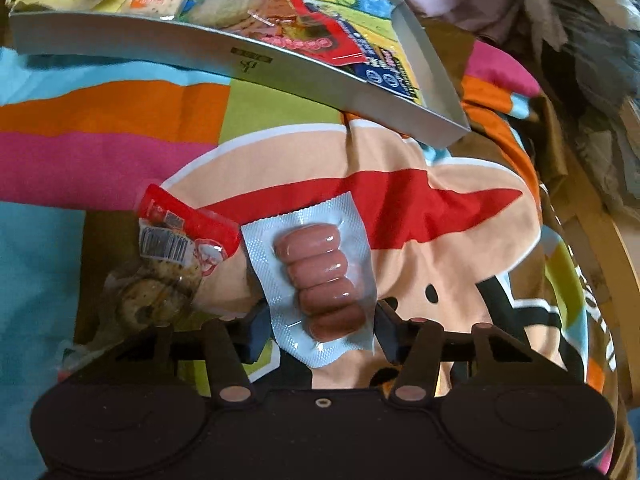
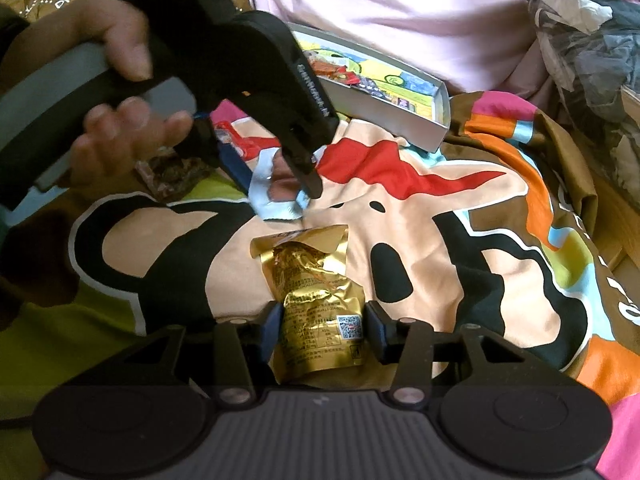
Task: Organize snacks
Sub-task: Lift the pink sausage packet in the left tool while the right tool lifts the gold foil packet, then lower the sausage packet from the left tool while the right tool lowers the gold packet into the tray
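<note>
My left gripper (image 1: 320,330) has its jaws around a pale blue vacuum pack of small sausages (image 1: 320,280) that lies on the cartoon-print cloth; the fingers stand on both sides of the pack, close to its edges. It also shows in the right wrist view (image 2: 280,192) under the left gripper (image 2: 276,180). My right gripper (image 2: 324,328) straddles a gold foil snack pouch (image 2: 316,292), its blue pads at the pouch's sides. A shallow grey box (image 1: 280,68) holding several snack packets lies beyond; it also shows in the right wrist view (image 2: 400,108).
A clear packet with a red top and barcode (image 1: 176,248) lies left of the sausage pack. A dark snack packet (image 2: 168,176) lies under the left hand. Pink fabric (image 2: 400,20) and crumpled bags (image 2: 580,40) lie behind. A wooden edge (image 1: 592,240) runs at right.
</note>
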